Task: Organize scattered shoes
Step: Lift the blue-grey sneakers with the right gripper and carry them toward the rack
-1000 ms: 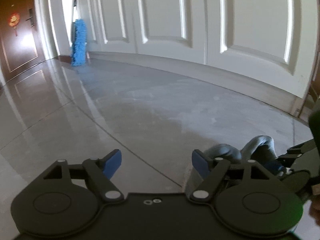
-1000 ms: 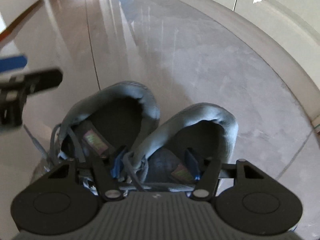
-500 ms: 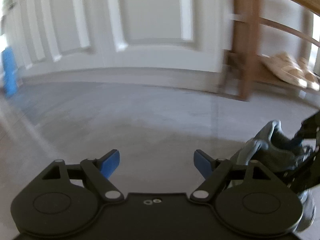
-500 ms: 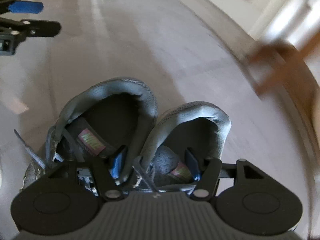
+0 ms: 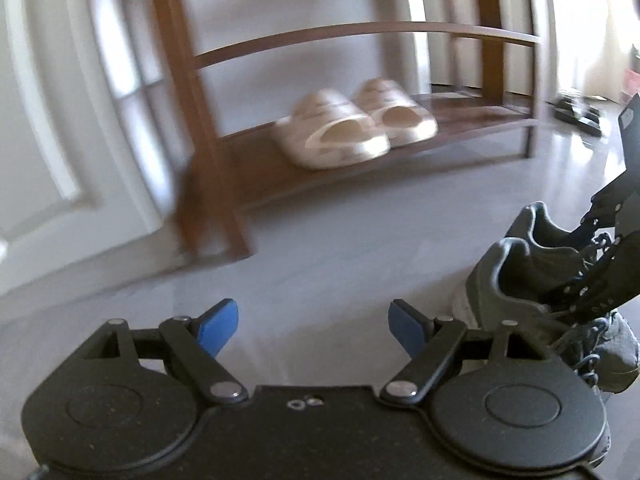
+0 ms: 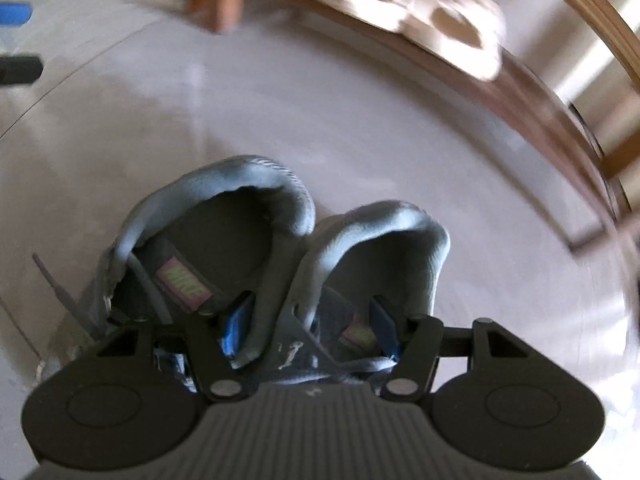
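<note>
Both views now face the wooden shoe rack [image 5: 208, 120], where 1 s ago they showed only panelled wall and bare floor. Right gripper [image 6: 310, 330] grips the grey sneakers [image 6: 280, 248] by their inner collars, one finger in each shoe, pair carried above floor, near rack front. Left gripper [image 5: 314, 326]: jaws opening, nothing btwn them. Beige slippers [image 5: 352, 128] occupy rack's bottom shelf. Assessment: transport nearly done; placement beside slippers pending.
</note>
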{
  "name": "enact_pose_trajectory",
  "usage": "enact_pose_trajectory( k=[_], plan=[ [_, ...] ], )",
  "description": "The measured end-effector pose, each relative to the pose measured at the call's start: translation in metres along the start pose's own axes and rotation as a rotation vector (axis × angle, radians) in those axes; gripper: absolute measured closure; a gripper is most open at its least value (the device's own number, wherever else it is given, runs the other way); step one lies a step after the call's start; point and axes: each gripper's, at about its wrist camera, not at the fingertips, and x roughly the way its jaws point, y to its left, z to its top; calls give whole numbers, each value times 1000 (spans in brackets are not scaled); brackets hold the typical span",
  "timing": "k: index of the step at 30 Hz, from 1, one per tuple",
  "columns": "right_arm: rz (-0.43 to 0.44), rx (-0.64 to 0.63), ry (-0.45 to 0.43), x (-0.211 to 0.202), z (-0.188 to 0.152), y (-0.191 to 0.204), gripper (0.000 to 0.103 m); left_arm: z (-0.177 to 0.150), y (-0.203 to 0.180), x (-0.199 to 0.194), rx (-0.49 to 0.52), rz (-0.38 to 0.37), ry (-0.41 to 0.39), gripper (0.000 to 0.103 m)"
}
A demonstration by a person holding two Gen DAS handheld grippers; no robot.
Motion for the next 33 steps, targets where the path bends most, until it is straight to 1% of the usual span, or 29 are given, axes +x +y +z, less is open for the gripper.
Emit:
enact_pose_trajectory(
  k=[2,5,8,10,13,15,18,21,23,25,26,28,30,31,33],
  plan=[
    [-25,74,9,-3,-20,-21,38,14,-16,10,32,-38,-5,19],
    [-30,180,9,-5,-40,-42,37,36,-50,30,100,-67,0,19],
    [6,274,-27,0,-44,-52,35,47,-74,39,147,-66,6,18],
    [38,301,-55,3,-40,-50,34,50,-83,43,165,-63,14,17],
    [79,336,-81,10,-31,-48,36,53,-103,46,184,-38,52,17],
    [100,360,-83,23,-26,-55,36,54,-109,48,190,-23,63,17],
    [114,393,-89,34,-22,-57,36,59,-121,45,199,36,100,17],
    [119,410,-116,42,-22,-60,35,67,-128,39,221,88,125,17],
    [116,416,-147,48,-21,-58,36,75,-131,35,225,99,147,17],
    [134,446,-167,49,-24,-62,35,86,-136,28,248,102,161,17],
    [136,456,-177,50,-25,-63,35,90,-138,25,279,112,152,17],
    [129,467,-201,52,-26,-64,37,96,-143,23,345,162,142,17],
    [123,479,-224,55,-28,-65,38,102,-144,22,363,195,158,17],
    [114,474,-230,55,-28,-64,41,104,-143,22,367,198,161,17],
    [92,454,-237,57,-27,-61,43,108,-141,22,383,209,166,15]
  ],
)
